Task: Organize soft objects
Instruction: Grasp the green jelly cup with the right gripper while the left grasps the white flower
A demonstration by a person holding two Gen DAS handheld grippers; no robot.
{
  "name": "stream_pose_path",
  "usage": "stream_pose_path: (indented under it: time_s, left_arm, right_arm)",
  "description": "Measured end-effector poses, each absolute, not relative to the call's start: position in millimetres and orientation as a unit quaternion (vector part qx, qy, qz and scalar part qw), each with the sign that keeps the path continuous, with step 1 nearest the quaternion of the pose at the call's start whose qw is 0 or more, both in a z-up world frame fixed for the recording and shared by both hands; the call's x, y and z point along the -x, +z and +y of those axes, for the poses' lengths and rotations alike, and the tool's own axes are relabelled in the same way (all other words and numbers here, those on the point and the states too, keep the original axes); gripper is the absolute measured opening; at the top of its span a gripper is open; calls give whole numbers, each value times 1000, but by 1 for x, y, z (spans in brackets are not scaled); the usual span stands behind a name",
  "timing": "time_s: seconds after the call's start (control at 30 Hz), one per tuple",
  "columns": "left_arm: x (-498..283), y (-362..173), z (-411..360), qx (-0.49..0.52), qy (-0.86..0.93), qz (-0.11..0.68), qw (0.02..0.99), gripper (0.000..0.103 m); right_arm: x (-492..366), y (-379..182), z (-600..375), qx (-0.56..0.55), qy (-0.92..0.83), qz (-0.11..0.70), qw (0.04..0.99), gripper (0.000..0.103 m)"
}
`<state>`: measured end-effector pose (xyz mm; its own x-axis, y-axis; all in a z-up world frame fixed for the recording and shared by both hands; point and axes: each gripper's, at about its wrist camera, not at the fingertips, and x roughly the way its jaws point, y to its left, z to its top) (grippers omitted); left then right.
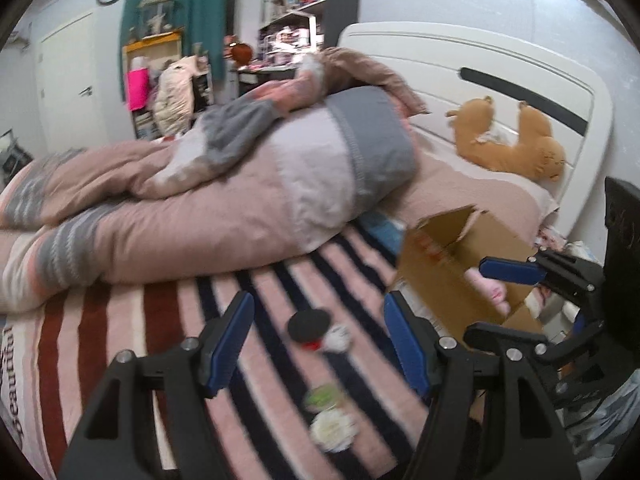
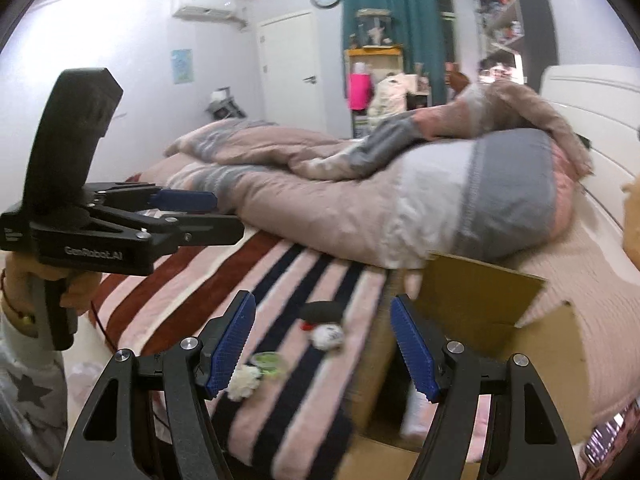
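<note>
Left wrist view has my left gripper [image 1: 318, 344] at the bottom centre, its blue pads spread wide with nothing between them, hovering over the striped blanket [image 1: 168, 312]. Between the pads, lower centre, lie the small soft objects: a black round piece [image 1: 308, 323] touching a white ball with red [image 1: 336, 338], and nearer me a green blurred item [image 1: 323, 397] just above a white pompom [image 1: 334, 431]. At the right of the frame stands the cardboard box [image 1: 452, 256], open on top, with my right gripper [image 1: 494, 300] reaching across it, something pink inside. At upper right a brown plush toy [image 1: 516, 144] leans on the headboard [image 1: 480, 52]. Right wrist view shows that right gripper [image 2: 322, 344] also wide apart and empty, the rumpled duvet [image 2: 360, 200] filling the middle.
</note>
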<state>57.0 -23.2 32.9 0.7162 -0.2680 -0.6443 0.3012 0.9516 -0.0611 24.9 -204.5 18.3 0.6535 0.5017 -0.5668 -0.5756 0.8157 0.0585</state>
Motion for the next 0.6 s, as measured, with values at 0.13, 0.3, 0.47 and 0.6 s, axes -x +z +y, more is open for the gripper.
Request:
stream_pose_path:
  time_s: [0.13,0.3,0.47,0.6]
  left_arm:
    - [-52,7,11,-19,-134,361,922,64]
    - [-47,-36,40,4,-131,392,911,64]
    - [-44,-85,52,29,-156,429,889,64]
    - [-41,-120,47,37,-186,458,868,64]
  right_arm:
    - [-27,4,-164,81,319,315,890,67]
    - [-34,-28,-132,99,327,351,872,67]
    - [-50,-77,-115,99,326,416,843,67]
    - [-73,-117,-116,80,303,471,825,64]
